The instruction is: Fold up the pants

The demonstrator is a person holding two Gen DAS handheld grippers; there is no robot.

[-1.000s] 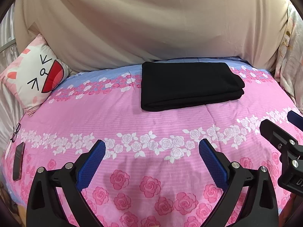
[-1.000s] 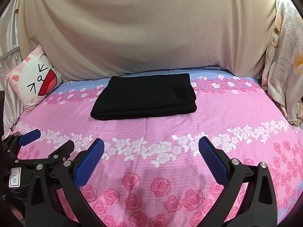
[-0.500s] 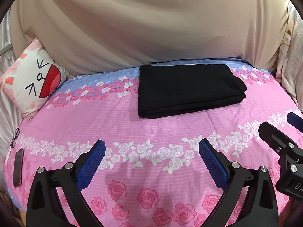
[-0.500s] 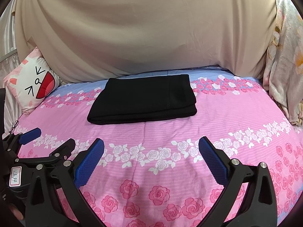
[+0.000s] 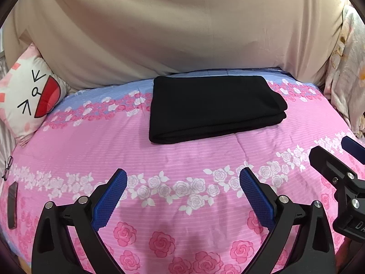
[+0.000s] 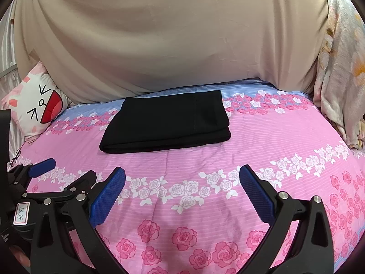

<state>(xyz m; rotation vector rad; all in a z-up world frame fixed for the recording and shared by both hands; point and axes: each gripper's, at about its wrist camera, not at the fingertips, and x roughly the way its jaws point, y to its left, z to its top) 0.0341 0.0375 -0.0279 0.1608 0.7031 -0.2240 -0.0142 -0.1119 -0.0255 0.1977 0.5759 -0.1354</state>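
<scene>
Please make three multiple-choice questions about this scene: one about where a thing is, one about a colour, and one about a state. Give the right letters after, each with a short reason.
1. Where does the cat-face pillow lie?
A. at the bed's left edge
B. on top of the pants
C. between the jaws of the right gripper

2. What colour are the folded pants?
A. white
B. black
C. pink

3. How is the left gripper now?
A. shut on the pants
B. open, holding nothing
C. shut on the bedsheet

Answers:
1 A, it leans at the left, apart from the pants.
2 B, they lie dark on the pink floral bedsheet.
3 B, its jaws stand wide apart over bare sheet; the right gripper is likewise open.
</scene>
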